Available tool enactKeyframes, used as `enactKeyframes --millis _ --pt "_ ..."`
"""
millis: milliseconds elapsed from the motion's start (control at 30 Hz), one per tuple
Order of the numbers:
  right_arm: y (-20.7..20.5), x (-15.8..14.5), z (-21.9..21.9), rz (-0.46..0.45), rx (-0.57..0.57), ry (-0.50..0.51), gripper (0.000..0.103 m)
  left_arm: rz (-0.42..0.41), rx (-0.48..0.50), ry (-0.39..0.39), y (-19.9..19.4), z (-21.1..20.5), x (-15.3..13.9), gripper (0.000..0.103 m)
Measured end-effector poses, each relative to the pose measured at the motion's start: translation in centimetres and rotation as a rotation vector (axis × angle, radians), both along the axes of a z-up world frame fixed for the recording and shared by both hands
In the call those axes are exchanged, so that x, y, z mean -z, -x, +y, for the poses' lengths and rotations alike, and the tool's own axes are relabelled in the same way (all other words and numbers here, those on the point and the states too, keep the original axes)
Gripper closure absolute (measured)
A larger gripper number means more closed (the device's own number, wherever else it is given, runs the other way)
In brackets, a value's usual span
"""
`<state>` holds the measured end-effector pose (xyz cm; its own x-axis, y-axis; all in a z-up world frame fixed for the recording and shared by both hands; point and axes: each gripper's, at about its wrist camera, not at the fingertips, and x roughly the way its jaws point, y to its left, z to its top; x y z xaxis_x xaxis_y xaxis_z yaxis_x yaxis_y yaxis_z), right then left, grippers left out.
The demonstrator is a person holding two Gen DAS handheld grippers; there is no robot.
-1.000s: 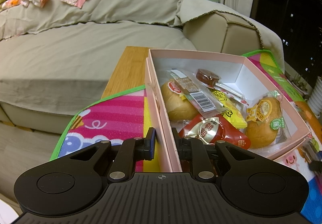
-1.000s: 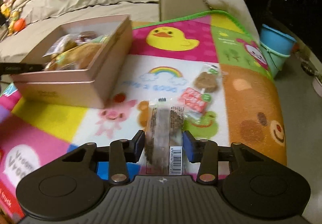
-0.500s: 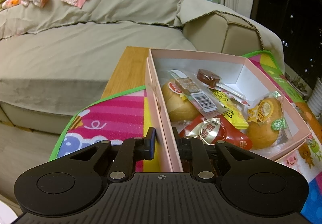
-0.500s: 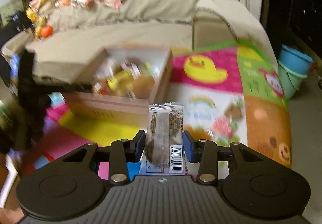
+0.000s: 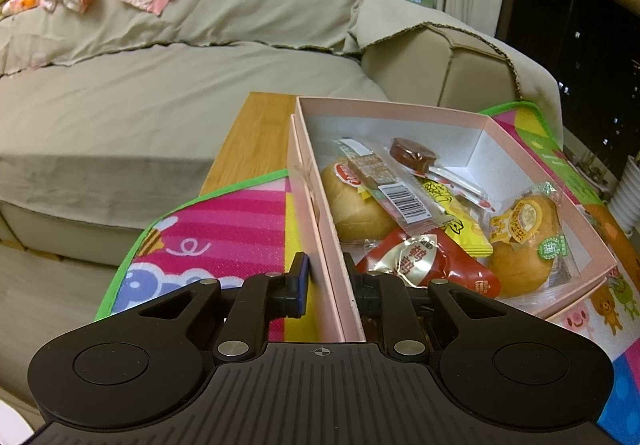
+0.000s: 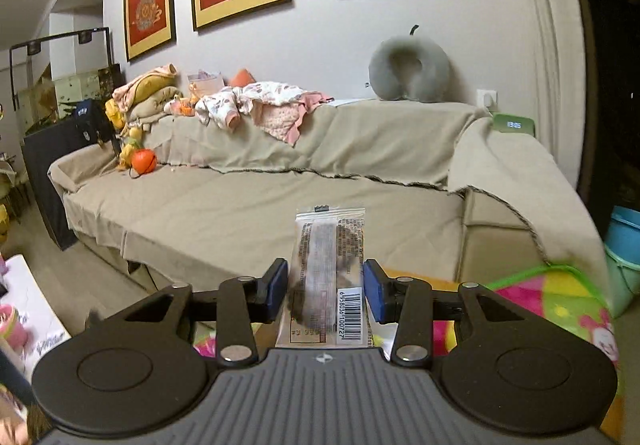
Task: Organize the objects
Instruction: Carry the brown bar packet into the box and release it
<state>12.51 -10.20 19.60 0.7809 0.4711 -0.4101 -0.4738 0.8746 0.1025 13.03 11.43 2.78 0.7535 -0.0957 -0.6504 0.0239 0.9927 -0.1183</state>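
The pink cardboard box (image 5: 316, 245) wall is pinched by the left gripper (image 5: 326, 281). A clear barcoded snack packet (image 6: 326, 277) is clamped by the right gripper (image 6: 325, 287); being slippery film, it could be dropped short.

Pink cardboard box (image 5: 316, 205): open-topped, white inside, centre right of the left wrist frame; its near left wall stands between the claw's fingers.
Box contents: two wrapped golden buns (image 5: 520, 245), a red foil sachet (image 5: 424, 261), a yellow packet (image 5: 452, 213), a brown lollipop (image 5: 412, 153), a barcoded clear bar (image 5: 384, 181).
Clear-wrapped dark snack bar with barcode (image 6: 328, 265): upright, lower centre of the right wrist frame, pinched by both fingers.
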Motion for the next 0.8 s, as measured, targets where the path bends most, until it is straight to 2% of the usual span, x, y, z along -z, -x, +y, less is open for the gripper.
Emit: enactKeyframes --millis 33,167,300,467,800 --pt "-0.6 0.2 0.6 0.002 0.005 -0.001 0.048 -0.001 0.001 0.001 0.0 0.0 0.0 0.084" --pt "-1.2 1.5 1.9 0.01 -0.018 0.02 0.043 -0.001 0.004 0.003 0.1 0.0 0.0 0.084" --pt "-0.9 3.2 1.3 0.027 0.001 0.058 0.035 -0.001 0.003 0.004 0.1 0.1 0.0 0.084" --pt "-0.5 5.5 -1.7 0.078 0.077 0.09 0.03 -0.001 0.004 0.003 0.1 0.1 0.0 0.084" --pt "0.1 10.7 -10.3 0.191 0.317 0.118 0.023 0.0 0.004 0.002 0.1 0.1 0.0 0.084"
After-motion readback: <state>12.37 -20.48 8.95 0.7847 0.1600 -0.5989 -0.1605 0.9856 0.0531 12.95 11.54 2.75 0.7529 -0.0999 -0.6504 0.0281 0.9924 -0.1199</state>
